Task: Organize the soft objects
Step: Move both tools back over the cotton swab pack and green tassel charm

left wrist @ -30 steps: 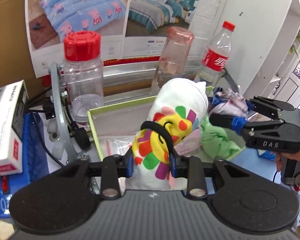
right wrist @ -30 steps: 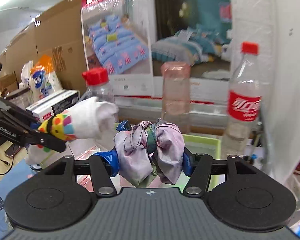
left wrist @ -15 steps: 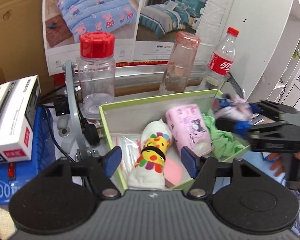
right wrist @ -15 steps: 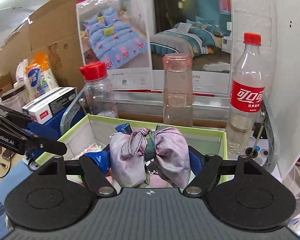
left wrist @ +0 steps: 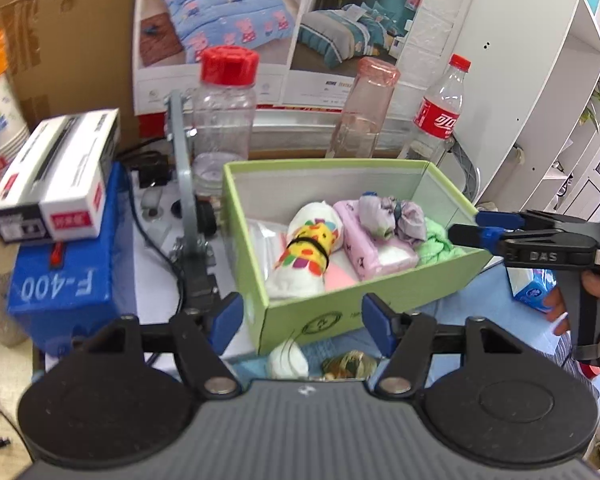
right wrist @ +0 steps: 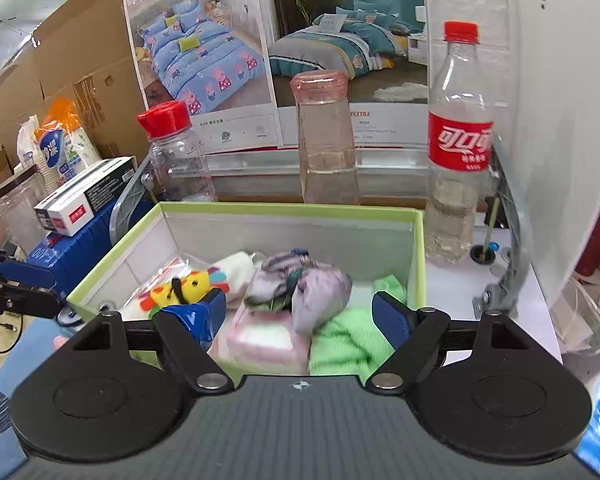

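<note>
Inside the green box (left wrist: 364, 304), from left to right, lie the white flower-print roll (left wrist: 306, 254), the pink roll (left wrist: 374, 246) with the purple knotted cloth (left wrist: 392, 220) on top, and the green cloth (left wrist: 440, 240). Your left gripper (left wrist: 302, 320) hangs released before the box's front wall, its fingers (left wrist: 224, 320) empty. Your right gripper (right wrist: 300, 316) is spread over the box's near edge, the knotted cloth lying free between and beyond its fingers (right wrist: 392, 318).
</note>
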Demonstrator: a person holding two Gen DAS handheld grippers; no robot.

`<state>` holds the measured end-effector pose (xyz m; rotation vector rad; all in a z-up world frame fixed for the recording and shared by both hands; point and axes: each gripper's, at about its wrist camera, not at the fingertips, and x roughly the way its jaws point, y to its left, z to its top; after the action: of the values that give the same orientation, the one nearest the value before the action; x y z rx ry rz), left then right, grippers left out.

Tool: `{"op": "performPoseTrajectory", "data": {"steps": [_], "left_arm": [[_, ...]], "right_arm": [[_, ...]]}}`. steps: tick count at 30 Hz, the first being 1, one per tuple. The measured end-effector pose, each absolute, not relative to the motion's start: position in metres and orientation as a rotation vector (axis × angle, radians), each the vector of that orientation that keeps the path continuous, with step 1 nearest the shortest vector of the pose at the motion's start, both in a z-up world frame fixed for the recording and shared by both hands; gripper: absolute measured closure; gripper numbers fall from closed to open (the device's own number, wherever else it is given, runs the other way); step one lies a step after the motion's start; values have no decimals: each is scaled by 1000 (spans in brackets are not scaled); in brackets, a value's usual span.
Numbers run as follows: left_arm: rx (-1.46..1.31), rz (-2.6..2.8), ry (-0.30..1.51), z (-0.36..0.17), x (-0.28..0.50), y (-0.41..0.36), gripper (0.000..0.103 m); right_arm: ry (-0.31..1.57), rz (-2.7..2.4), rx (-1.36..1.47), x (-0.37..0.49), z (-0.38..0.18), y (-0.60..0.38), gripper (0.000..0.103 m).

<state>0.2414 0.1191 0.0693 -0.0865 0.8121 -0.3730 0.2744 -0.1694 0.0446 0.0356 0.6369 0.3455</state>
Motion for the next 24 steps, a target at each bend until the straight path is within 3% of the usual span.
{"op": "performPoseTrajectory", "data": {"steps": [12, 24], "left_arm": [[-78, -255, 791, 45, 166, 139, 37], [-69, -273, 746, 53, 128, 132, 35]], "right_arm": [[540, 276, 105, 170, 50, -206, 36], [560, 265, 129, 131, 39, -213, 35]]}}
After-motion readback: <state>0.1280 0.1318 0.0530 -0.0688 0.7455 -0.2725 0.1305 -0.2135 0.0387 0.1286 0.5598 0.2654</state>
